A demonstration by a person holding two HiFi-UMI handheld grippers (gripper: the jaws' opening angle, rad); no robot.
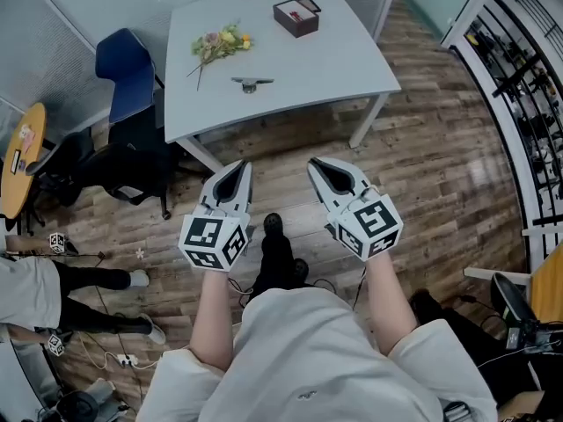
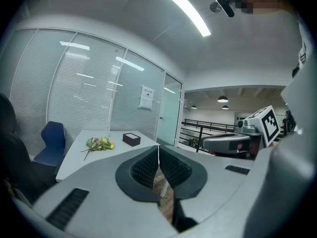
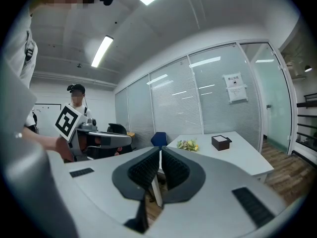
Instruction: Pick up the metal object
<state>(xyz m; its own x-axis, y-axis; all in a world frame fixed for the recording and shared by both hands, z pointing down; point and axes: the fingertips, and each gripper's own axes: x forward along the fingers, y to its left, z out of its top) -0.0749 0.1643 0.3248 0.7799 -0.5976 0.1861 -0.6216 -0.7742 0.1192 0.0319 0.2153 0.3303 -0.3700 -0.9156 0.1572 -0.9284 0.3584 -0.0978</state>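
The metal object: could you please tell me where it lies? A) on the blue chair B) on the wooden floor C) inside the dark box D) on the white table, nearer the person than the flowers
D: the head view shows the metal object lying on the table, on the near side of the flowers and apart from the box.

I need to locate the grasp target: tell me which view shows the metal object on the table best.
The head view: the metal object lies in full sight on the white table. Neither gripper view shows it; each shows only the flowers and box there.
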